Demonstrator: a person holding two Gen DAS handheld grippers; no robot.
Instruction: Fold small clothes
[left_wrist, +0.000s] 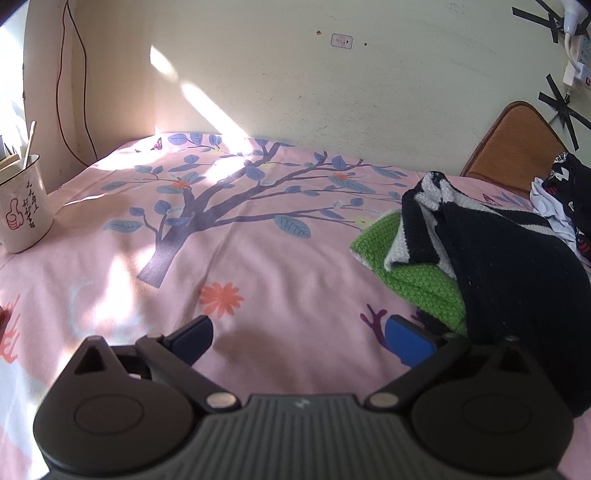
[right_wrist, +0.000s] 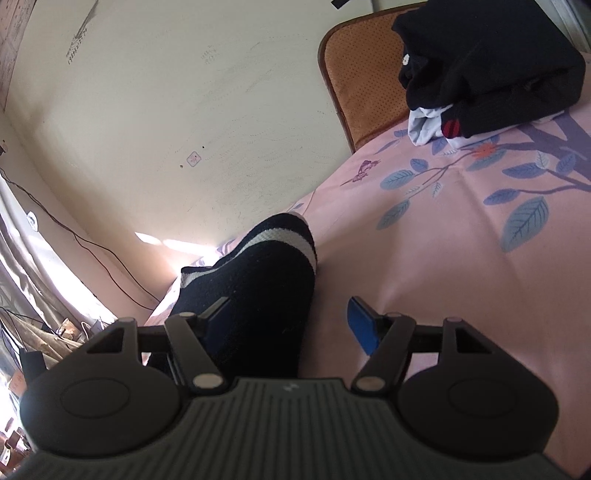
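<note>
A small knitted garment (left_wrist: 491, 266) in navy, white and green lies bunched on the pink sheet (left_wrist: 258, 266) at the right of the left wrist view. My left gripper (left_wrist: 299, 341) is open and empty just above the sheet, its right finger close to the garment's edge. In the right wrist view the garment's navy part with white stripes (right_wrist: 258, 280) lies between the jaws of my right gripper (right_wrist: 291, 325), which is open, with the left finger against the fabric.
A white mug (left_wrist: 22, 210) with sticks stands at the left on the bed. A pile of dark and white clothes (right_wrist: 487, 70) lies on a brown cushion (right_wrist: 362, 88) by the wall. Cables hang on the wall.
</note>
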